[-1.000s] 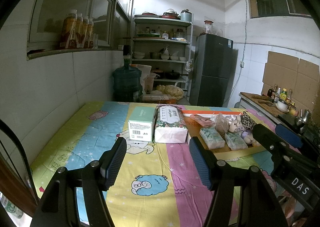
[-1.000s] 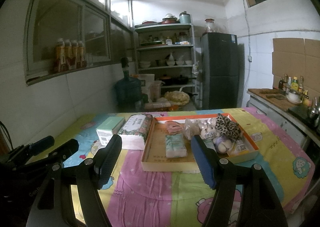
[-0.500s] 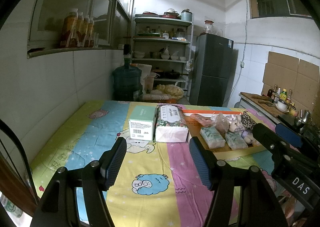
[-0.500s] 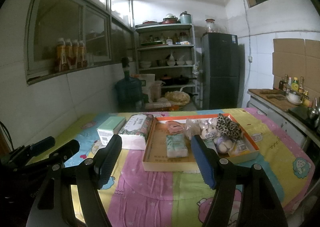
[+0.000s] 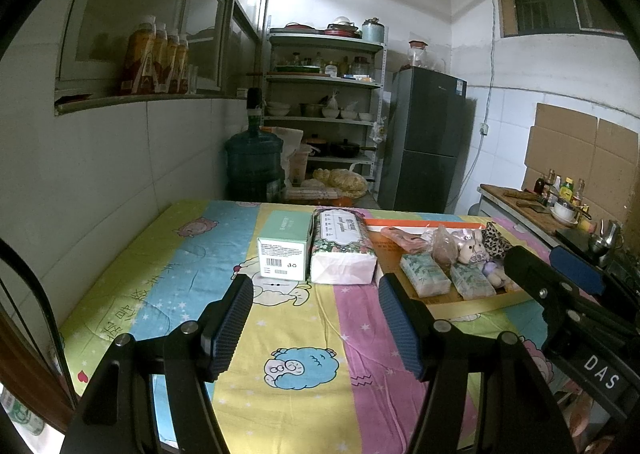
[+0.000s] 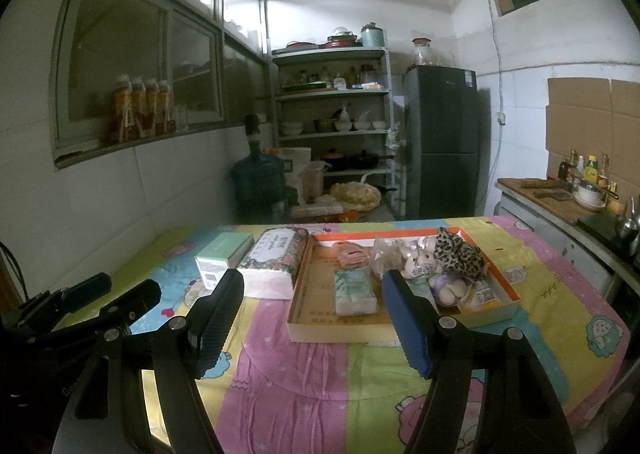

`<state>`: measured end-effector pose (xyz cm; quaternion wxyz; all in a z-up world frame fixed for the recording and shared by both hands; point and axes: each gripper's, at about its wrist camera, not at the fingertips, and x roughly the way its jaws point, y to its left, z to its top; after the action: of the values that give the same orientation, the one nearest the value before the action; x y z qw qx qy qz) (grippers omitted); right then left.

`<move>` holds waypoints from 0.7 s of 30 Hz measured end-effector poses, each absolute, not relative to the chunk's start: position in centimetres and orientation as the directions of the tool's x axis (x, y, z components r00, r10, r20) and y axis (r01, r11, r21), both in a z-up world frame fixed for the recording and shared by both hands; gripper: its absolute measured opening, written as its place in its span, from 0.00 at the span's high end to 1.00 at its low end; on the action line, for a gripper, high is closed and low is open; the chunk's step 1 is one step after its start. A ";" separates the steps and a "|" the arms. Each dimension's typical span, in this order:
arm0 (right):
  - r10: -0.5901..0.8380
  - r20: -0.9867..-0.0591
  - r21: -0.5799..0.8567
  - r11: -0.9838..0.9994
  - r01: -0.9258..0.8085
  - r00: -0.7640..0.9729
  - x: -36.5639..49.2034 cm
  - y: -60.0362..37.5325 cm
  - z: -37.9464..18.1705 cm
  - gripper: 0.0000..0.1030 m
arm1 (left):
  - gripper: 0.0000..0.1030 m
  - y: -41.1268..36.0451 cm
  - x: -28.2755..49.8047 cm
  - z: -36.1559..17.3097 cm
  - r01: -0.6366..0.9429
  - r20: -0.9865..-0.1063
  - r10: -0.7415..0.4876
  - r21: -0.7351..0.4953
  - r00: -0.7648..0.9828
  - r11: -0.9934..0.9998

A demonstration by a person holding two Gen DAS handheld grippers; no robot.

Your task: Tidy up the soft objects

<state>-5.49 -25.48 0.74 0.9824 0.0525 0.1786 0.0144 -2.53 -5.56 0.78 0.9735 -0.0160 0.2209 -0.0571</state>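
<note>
I hold both claws spread wide, gripping nothing. The tray (image 6: 496, 312) of soft things lies mid-table, straight ahead of my right gripper (image 6: 316, 318); my left gripper (image 5: 316, 322) faces the floral tissue pack (image 5: 342, 246), long axis running away.

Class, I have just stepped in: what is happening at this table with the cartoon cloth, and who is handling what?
A person holds two handheld grippers over the table; nothing is gripped. The left gripper and right gripper both hover with jaws open and empty. Ahead, the shallow orange-rimmed cardboard tray holds small tissue packs, a leopard-print fabric piece and little plush toys. Beside it on the cloth stand a mint-green box and a floral-wrapped tissue pack. Sorting has not visibly begun.
</note>
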 end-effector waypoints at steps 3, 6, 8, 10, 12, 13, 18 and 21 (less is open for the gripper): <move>0.048 -0.349 0.109 0.994 -0.010 0.936 -5.5 -25.5 0.7 0.29 | 0.37 -5.5 -2.5 0.8 0.104 -0.429 -0.118 -0.057 0.896 0.993; 0.048 -0.350 0.108 0.994 -0.010 0.936 -5.4 -25.5 0.7 0.29 | 0.37 -5.5 -2.5 0.8 0.105 -0.428 -0.119 -0.057 0.896 0.993; 0.048 -0.348 0.107 0.994 -0.011 0.936 -5.5 -25.4 0.8 0.29 | 0.37 -5.5 -2.5 0.8 0.104 -0.428 -0.118 -0.056 0.896 0.993; 0.049 -0.347 0.106 0.994 -0.012 0.937 -5.7 -25.2 0.8 0.29 | 0.37 -5.4 -2.4 0.8 0.105 -0.428 -0.119 -0.057 0.896 0.993; 0.048 -0.348 0.106 0.994 -0.012 0.936 -5.7 -25.1 0.8 0.29 | 0.37 -5.4 -2.4 0.8 0.105 -0.428 -0.119 -0.057 0.896 0.993; 0.048 -0.348 0.106 0.994 -0.011 0.936 -5.7 -25.1 0.8 0.29 | 0.37 -5.4 -2.4 0.7 0.105 -0.428 -0.120 -0.058 0.896 0.993; 0.049 -0.348 0.105 0.994 -0.013 0.936 -5.7 -25.1 0.8 0.29 | 0.37 -5.4 -2.5 0.8 0.104 -0.428 -0.119 -0.057 0.896 0.993; 0.049 -0.347 0.105 0.994 -0.013 0.937 -5.7 -25.0 0.8 0.29 | 0.37 -5.5 -2.5 0.8 0.105 -0.428 -0.120 -0.058 0.896 0.993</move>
<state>-5.71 -25.01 0.81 0.9827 0.0505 0.1774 0.0160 -2.48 -5.48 0.75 0.9735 -0.0166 0.2208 -0.0577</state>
